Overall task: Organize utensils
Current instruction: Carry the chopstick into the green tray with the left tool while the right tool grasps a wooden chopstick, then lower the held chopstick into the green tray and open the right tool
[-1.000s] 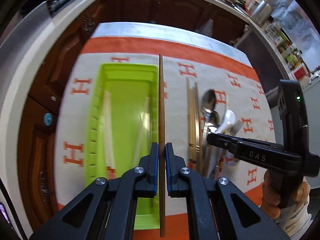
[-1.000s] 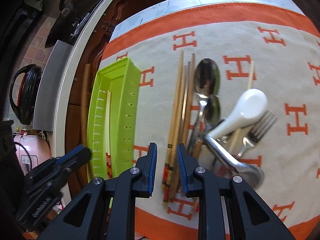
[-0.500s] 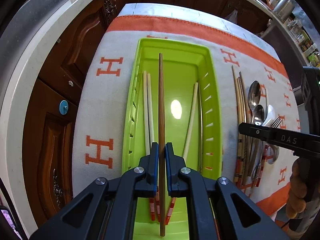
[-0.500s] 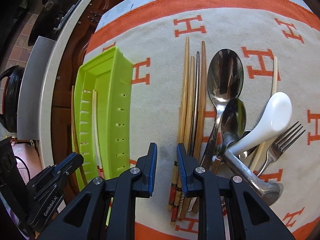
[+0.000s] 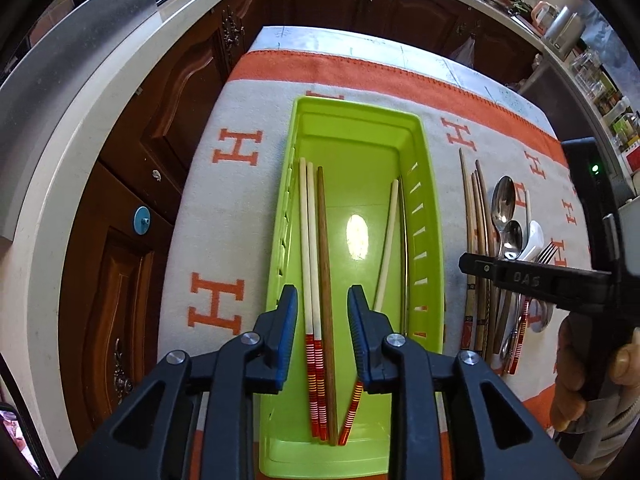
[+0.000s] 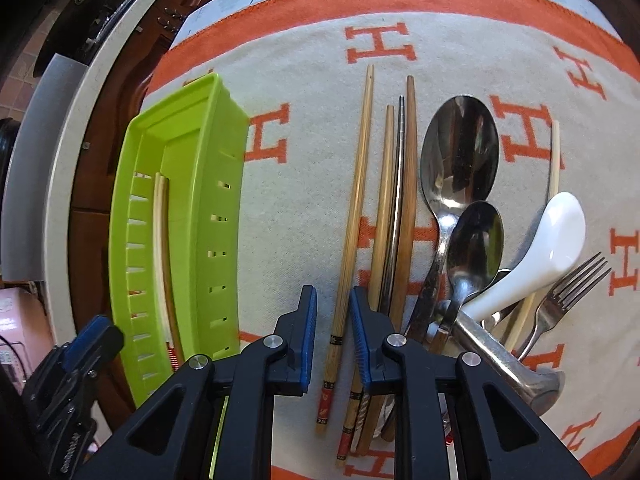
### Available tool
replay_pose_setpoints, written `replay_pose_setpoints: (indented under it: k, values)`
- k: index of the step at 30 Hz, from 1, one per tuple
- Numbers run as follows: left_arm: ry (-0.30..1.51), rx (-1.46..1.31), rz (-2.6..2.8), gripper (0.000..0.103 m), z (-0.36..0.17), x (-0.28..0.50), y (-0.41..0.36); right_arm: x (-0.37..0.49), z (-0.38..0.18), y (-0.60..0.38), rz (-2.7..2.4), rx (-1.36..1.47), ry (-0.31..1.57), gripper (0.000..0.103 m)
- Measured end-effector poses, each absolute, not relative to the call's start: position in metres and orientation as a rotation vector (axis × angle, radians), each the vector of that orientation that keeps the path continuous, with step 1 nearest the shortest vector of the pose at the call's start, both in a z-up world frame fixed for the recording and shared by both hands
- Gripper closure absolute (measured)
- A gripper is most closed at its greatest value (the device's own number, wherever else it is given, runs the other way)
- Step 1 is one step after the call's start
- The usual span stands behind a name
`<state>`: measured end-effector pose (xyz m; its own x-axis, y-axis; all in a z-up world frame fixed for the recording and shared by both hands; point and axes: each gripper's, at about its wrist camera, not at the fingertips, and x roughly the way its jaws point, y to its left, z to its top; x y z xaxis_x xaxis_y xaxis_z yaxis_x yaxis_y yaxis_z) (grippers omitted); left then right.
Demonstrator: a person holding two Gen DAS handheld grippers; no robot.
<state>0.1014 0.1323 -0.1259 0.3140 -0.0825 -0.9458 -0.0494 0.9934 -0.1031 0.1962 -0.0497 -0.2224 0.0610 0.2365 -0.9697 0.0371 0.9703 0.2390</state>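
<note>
My left gripper [image 5: 322, 294] hangs over the lime green tray [image 5: 432, 240], its jaws opening. A dark brown chopstick [image 5: 323, 248] lies loose on the tray floor between them, beside two white chopsticks with red striped ends [image 5: 306, 240]; a third white one [image 5: 388, 240] leans by the right wall. My right gripper [image 6: 333, 292] points down at the row of chopsticks on the cloth, jaws closing. A pale bamboo chopstick [image 6: 356, 200] lies between the pads with a gap on each side. The tray [image 6: 192, 200] is to its left.
Right of the bamboo chopstick lie more chopsticks [image 6: 408, 200], two steel spoons [image 6: 460, 152], a white ceramic spoon [image 6: 560, 232] and a fork [image 6: 572, 292], piled together. All rest on a beige cloth with orange H marks [image 5: 224, 240]. Its left edge drops to dark wood cabinets [image 5: 120, 280].
The left gripper carried the brown chopstick over the tray, lowered it and let it go; it now lies in the tray. The right gripper sank toward the chopstick row and now straddles the bamboo one.
</note>
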Motion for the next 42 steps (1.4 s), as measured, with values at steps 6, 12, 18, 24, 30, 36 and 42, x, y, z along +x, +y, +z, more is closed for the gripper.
replay_pose_setpoints:
  k: [6,12,18,24,30,36,42]
  values:
    - [1.239,-0.164,-0.014,0.076,-0.121,0.097,0.144,0.185,-0.221,-0.015,0.074,0.011,1.443,0.095]
    - [1.227,-0.199,-0.007,0.076,-0.118,0.09,0.155,0.182,-0.21,-0.044,0.136,0.285,1.44,0.097]
    - [1.2,-0.235,0.003,0.076,-0.111,0.085,0.168,0.17,-0.167,-0.047,0.253,0.398,1.379,0.097]
    - [1.158,-0.245,0.038,0.075,-0.101,0.079,0.177,0.154,-0.146,-0.017,0.367,0.399,1.389,0.097]
    - [1.136,-0.235,0.078,0.059,-0.097,0.07,0.183,0.151,-0.156,0.019,0.421,0.38,1.444,0.094]
    - [1.138,-0.24,0.098,0.059,-0.099,0.065,0.187,0.148,-0.163,0.011,0.42,0.408,1.43,0.082]
    - [1.145,-0.246,0.083,0.059,-0.099,0.063,0.18,0.147,-0.161,-0.003,0.402,0.393,1.42,0.082]
